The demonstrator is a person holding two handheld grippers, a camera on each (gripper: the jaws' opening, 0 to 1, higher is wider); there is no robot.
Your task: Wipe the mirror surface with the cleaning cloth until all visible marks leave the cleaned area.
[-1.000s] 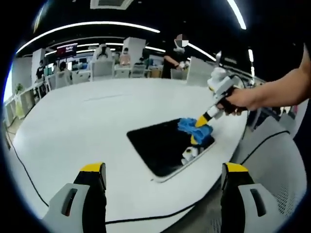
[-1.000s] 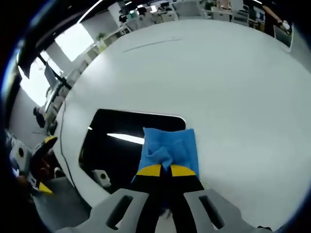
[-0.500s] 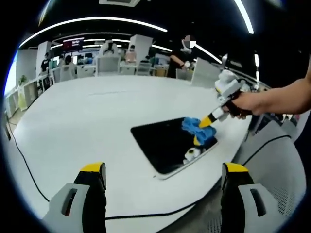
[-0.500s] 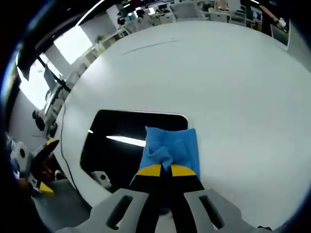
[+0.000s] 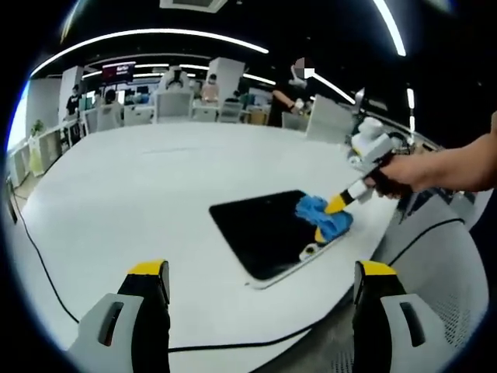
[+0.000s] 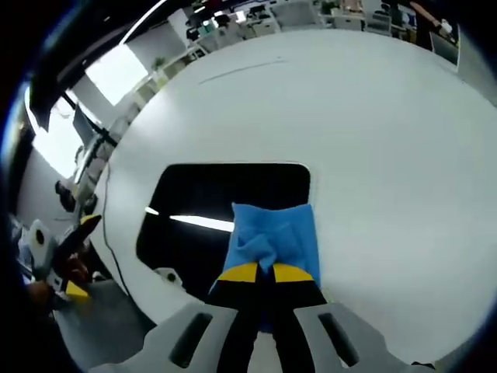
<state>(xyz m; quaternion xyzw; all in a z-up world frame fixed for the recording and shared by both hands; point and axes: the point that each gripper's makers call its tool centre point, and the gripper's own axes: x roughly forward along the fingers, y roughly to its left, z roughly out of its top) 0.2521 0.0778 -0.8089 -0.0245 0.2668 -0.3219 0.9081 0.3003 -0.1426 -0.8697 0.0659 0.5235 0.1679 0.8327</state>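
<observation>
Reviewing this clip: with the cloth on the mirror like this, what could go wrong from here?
The mirror lies close to the white table's near edge; a hard stroke toward that edge might slide it off.

The right hand-held gripper pinches the blue cloth by a small fold, so it could slip free mid-wipe.

The cloth sits at the mirror's corner, partly on the table, so the rest of the dark glass may go unwiped.
</observation>
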